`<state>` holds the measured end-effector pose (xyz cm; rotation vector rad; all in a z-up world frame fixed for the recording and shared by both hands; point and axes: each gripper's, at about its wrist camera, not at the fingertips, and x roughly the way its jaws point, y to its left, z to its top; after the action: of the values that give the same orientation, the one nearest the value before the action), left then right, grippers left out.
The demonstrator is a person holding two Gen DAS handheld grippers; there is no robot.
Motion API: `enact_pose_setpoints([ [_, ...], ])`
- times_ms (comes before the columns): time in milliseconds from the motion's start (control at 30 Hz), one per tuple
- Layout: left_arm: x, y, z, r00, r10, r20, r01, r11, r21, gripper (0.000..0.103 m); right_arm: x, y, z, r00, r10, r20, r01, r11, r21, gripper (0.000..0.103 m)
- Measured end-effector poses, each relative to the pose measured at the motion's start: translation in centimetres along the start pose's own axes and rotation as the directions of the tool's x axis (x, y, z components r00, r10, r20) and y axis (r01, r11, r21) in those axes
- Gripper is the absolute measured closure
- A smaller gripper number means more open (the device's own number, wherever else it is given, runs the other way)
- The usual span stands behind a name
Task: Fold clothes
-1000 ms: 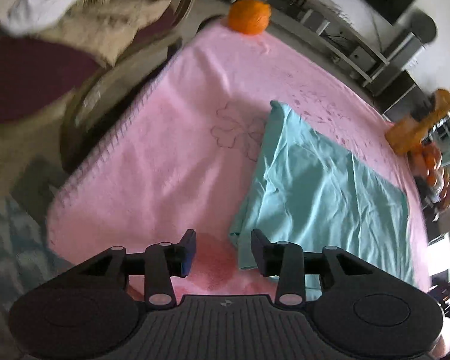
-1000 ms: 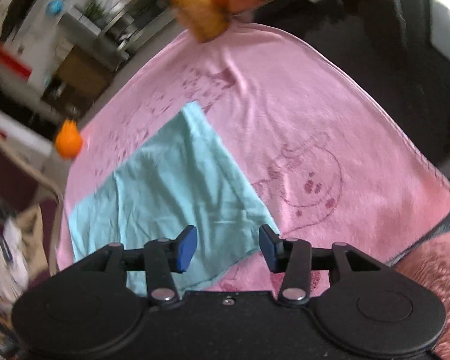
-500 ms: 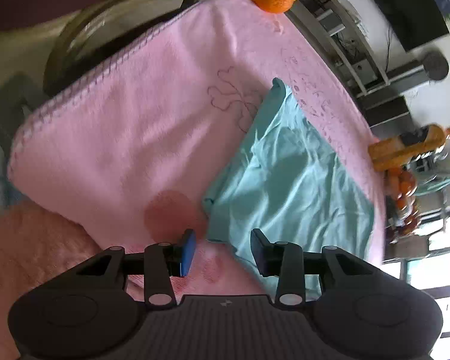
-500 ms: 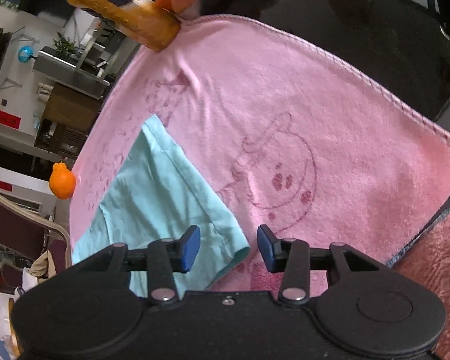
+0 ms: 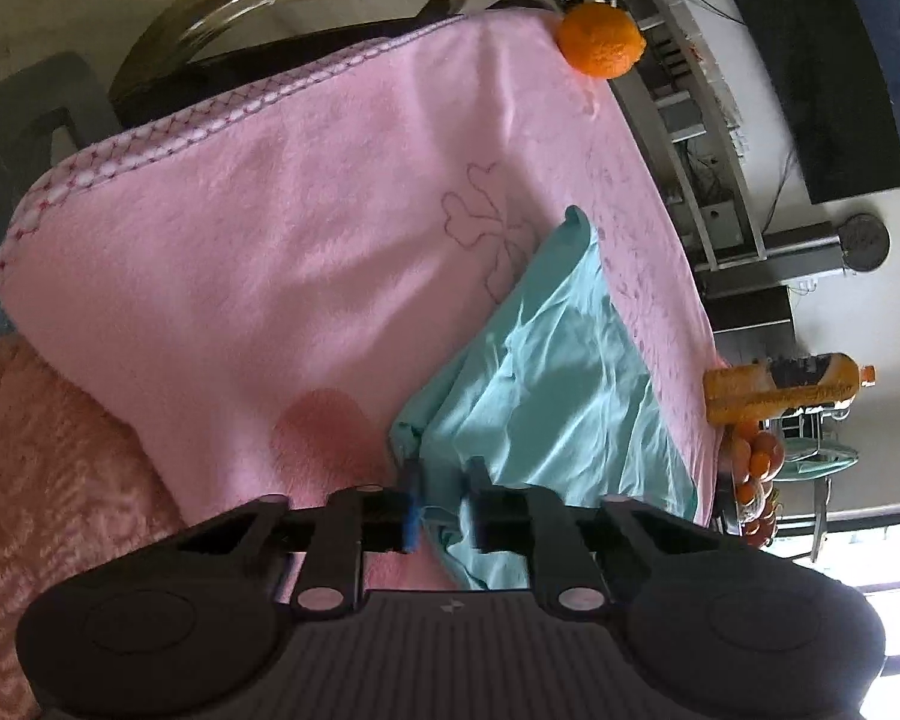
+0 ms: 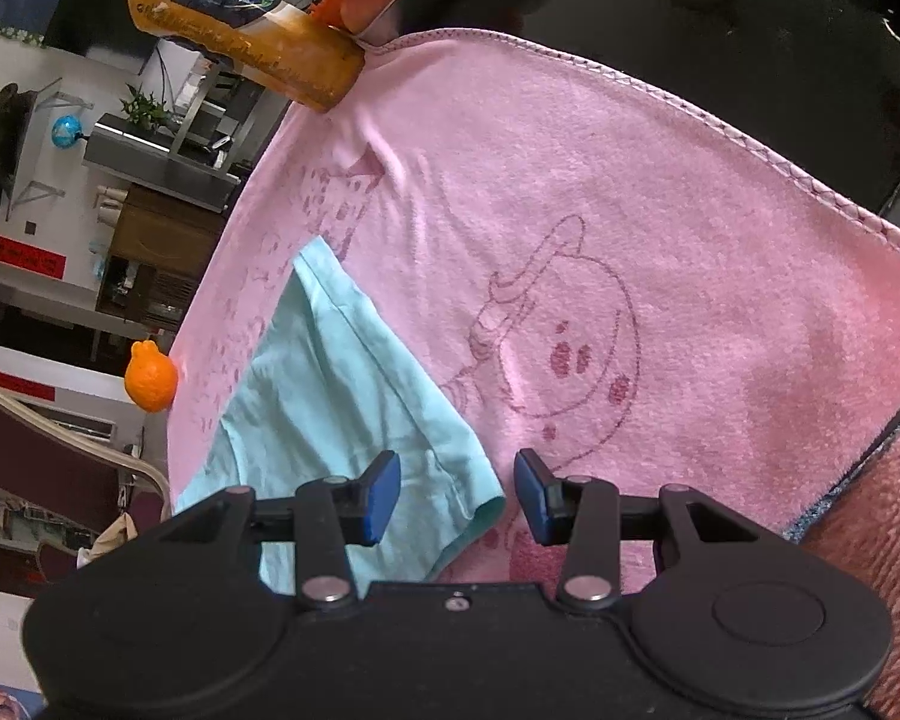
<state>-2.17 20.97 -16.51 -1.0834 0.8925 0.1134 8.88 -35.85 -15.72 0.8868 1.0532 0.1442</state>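
Teal garment (image 5: 546, 396) — thin, smooth cloth, creased into soft ridges — has its near corner bunched between the fingers of the left gripper (image 5: 441, 501), which have closed in on the fabric and pinch it just above the black gripper body. From that pinch the cloth runs away as a long, roughly four-sided sheet lying on a pink fleece blanket (image 5: 258, 252), fuzzy in texture, with a stitched scalloped border and faint outline drawings. The left tool points forward and low over the blanket's near edge.

The right gripper (image 6: 457, 495) stands with its blue-padded fingers (image 6: 381, 498) spread apart; the garment's other near corner (image 6: 354, 396), a rounded hemmed tip, lies between and under them, and the pads are not closed on it. This tool also sits low, aimed along the blanket (image 6: 660, 252).

Farther out, an orange fruit (image 5: 600, 39) rests at the blanket's far corner, and an orange drink bottle (image 6: 240, 36) lies on its side at another edge, next to a heap of small oranges (image 5: 756, 468).
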Motion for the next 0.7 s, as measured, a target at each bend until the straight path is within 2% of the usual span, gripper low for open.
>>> enact_pose_setpoints([
  [67, 0.1, -0.4, -0.3, 1.0, 0.012, 0.009, -0.013, 1.0, 0.025, 0.103, 0.0, 0.1, 0.0, 1.0, 0.001, 0.001, -0.001, 1.0, -0.004, 0.061],
  [133, -0.3, -0.8, -0.3, 0.999, 0.041, 0.027, -0.042, 0.997, 0.06, 0.103, 0.0, 0.0, 0.0, 1.0, -0.001, 0.004, 0.001, 1.0, -0.002, 0.063],
  [200, -1.0, -1.5, -0.5, 0.995, 0.082, 0.057, -0.088, 0.989, 0.115, 0.103, 0.1, 0.0, 0.0, 1.0, -0.012, 0.005, 0.012, 1.0, 0.001, 0.072],
  [267, -1.6, -2.8, -0.7, 0.988, 0.124, 0.096, -0.141, 0.97, 0.199, 0.103, 0.2, 0.1, 0.0, 0.999, -0.041, 0.003, 0.041, 0.999, -0.011, 0.094],
  [300, -1.9, -3.3, -0.9, 0.983, 0.145, 0.113, -0.168, 0.958, 0.231, 0.103, 0.2, 0.4, -0.1, 0.998, -0.066, 0.011, 0.066, 0.997, -0.036, 0.099],
  [367, -2.5, -4.3, -1.2, 0.972, 0.184, 0.147, -0.221, 0.931, 0.291, 0.103, -0.1, 1.3, -0.4, 0.992, -0.12, 0.044, 0.123, 0.988, -0.092, 0.1],
  [467, -2.3, -5.0, -1.6, 0.951, 0.254, 0.176, -0.302, 0.886, 0.352, 0.103, -1.2, 3.0, -0.8, 0.984, -0.143, 0.104, 0.158, 0.976, -0.152, 0.101],
  [567, 0.0, -4.7, -1.9, 0.925, 0.336, 0.179, -0.38, 0.836, 0.396, 0.101, -0.5, 3.1, -0.6, 0.976, -0.195, 0.094, 0.21, 0.961, -0.18, 0.101],
  [633, 0.6, -5.2, -2.4, 0.912, 0.355, 0.205, -0.41, 0.799, 0.44, 0.101, 0.7, 2.8, -0.7, 0.969, -0.234, 0.074, 0.244, 0.95, -0.194, 0.101],
  [700, 0.5, -5.7, -2.7, 0.906, 0.367, 0.209, -0.422, 0.762, 0.492, 0.1, 0.7, 3.5, -1.1, 0.962, -0.257, 0.096, 0.273, 0.929, -0.249, 0.101],
])
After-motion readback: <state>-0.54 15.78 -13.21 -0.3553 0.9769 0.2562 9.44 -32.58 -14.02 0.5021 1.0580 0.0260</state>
